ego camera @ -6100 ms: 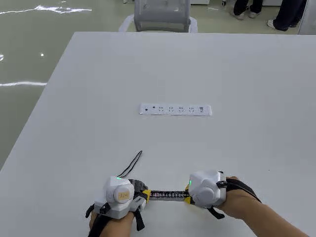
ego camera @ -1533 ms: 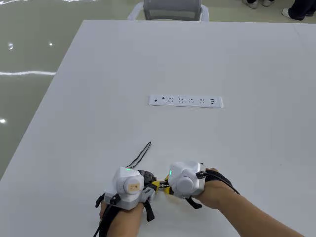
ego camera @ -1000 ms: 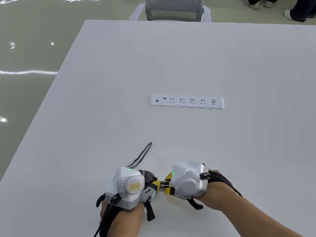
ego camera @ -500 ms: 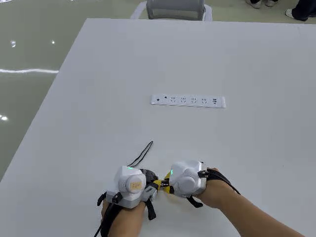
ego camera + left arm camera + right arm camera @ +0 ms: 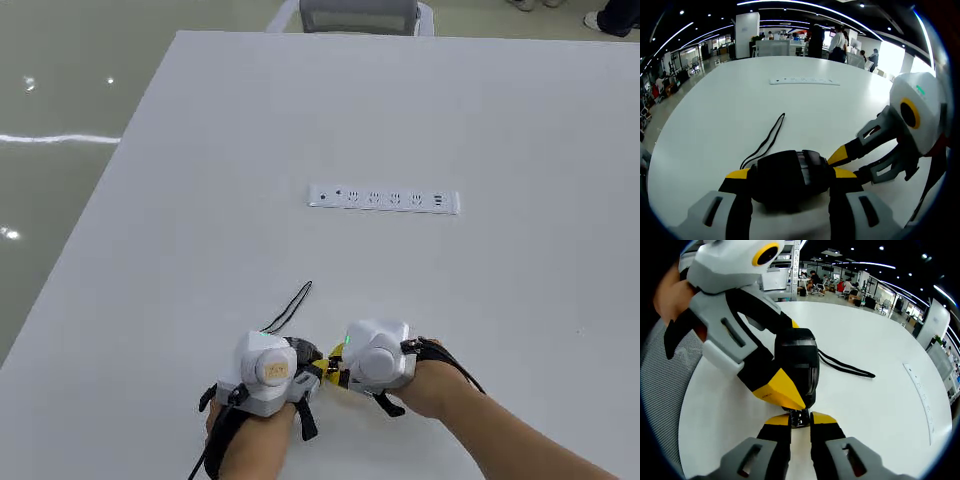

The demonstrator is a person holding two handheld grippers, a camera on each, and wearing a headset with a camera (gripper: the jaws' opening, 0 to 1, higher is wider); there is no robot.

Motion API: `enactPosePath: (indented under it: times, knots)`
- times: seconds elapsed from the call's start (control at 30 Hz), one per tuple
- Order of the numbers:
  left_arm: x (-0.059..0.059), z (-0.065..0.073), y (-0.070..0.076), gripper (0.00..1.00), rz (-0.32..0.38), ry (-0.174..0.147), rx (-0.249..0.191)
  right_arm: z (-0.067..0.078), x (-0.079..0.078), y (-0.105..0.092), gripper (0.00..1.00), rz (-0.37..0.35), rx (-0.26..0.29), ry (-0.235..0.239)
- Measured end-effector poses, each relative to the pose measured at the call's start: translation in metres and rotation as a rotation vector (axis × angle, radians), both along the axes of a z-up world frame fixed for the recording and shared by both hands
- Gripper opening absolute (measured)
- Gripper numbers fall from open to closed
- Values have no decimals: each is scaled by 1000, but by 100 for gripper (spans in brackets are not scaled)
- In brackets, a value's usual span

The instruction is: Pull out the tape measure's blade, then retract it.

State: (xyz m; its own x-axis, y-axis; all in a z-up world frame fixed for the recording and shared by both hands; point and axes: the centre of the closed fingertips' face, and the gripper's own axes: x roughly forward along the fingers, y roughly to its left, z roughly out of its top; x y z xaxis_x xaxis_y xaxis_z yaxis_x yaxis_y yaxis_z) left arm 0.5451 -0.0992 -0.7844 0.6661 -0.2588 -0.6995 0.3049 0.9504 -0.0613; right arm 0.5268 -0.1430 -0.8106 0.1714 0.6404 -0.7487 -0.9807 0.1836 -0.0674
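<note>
The black tape measure (image 5: pixel 785 167) rests on the white table (image 5: pixel 400 120), and my left gripper (image 5: pixel 791 176) is shut on its body, a yellow-tipped jaw on each side. Its black wrist strap (image 5: pixel 767 140) trails away across the table. My right gripper (image 5: pixel 800 419) is shut on the blade's end hook, right against the tape measure's case (image 5: pixel 797 365). Almost no blade shows between them. In the head view the left gripper (image 5: pixel 300 368) and the right gripper (image 5: pixel 342 365) nearly touch at the table's near edge, with the tape measure (image 5: pixel 303 350) between them.
A white power strip (image 5: pixel 384 199) lies flat in the middle of the table, far beyond both grippers. A grey chair (image 5: pixel 360 15) stands at the far edge. The shiny floor (image 5: pixel 60 150) lies to the left of the table.
Six seconds ago a stretch of blade spanned the gap between the grippers. The right gripper has since moved left up to the case and the blade is back inside. Over the last second, little moved.
</note>
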Motion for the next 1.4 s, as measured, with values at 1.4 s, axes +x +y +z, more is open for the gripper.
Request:
enactPosePath:
  times: [1.4]
  knots:
    - [-1, 1, 1, 59, -10, -6, -4, 2, -4, -3, 14, -15, 49, 7]
